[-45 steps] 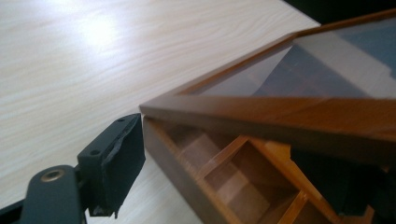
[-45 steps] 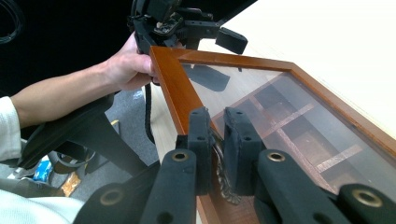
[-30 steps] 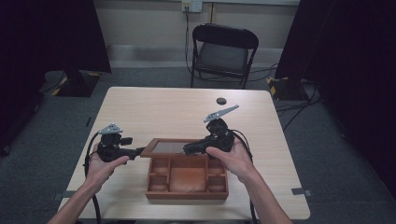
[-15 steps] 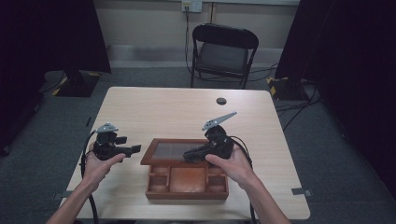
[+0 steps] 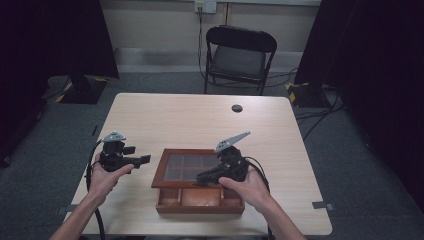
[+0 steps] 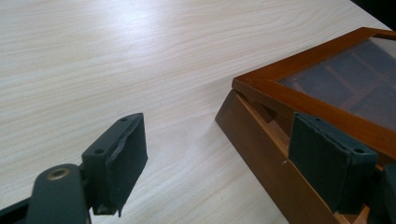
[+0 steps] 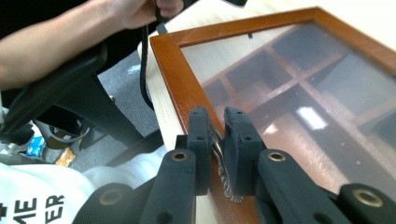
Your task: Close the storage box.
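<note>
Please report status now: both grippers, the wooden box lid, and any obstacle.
Right gripper shut on small metal pull of lid, lid raised over wooden box. Left gripper open, beside box, holding nothing. Nothing in the way.

Left gripper (image 5: pixel 146 159) held level in left hand (image 5: pixel 107 175), fingers (image 6: pixel 120 163) well apart, nothing between. Right gripper (image 5: pixel 200 179) in right hand (image 5: pixel 245 187), tilted down and pointing leftward in high view, fingers (image 7: pixel 200 140) pinched nearly together on small metal ring (image 7: pixel 217 148). Both forearms entering from bottom of high view.
</note>
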`<control>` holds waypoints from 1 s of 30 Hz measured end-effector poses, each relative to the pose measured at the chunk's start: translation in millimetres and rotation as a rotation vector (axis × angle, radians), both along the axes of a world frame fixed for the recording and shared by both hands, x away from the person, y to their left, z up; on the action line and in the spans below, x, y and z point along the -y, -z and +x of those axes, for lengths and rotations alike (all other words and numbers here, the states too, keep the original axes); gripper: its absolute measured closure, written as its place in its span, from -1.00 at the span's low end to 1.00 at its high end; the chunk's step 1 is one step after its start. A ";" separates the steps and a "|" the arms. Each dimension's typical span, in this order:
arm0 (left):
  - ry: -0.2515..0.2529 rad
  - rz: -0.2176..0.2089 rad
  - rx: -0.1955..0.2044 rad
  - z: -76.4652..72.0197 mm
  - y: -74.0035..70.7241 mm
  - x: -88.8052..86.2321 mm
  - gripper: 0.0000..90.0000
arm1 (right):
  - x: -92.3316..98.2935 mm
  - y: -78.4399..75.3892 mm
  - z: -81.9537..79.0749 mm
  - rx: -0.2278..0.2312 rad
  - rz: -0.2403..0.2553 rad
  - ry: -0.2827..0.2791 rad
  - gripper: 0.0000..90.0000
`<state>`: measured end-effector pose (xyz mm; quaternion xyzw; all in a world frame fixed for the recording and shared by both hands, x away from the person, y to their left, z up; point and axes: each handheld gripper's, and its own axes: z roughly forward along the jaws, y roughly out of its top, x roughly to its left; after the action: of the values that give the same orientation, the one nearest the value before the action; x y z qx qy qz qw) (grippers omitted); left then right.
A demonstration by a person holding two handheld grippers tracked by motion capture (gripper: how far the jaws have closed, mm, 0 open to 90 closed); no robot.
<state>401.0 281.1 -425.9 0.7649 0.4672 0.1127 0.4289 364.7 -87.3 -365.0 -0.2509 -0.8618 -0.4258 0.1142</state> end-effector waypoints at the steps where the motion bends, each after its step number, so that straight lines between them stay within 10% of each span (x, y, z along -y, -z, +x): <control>1: 0.001 -0.003 -0.001 0.4 0.4 -0.2 -0.57 | -0.4 1.7 -1.2 0.001 -0.003 0.003 0.81; 30: 0.009 0.009 0.009 -0.4 0.4 2.7 -0.56 | -5.7 57.9 -10.9 -0.039 -0.083 -0.007 0.99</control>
<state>400.6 278.4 -426.3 0.7684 0.4613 0.1160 0.4281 353.8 -81.6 -423.0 -0.2605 -0.8773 -0.3842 0.1219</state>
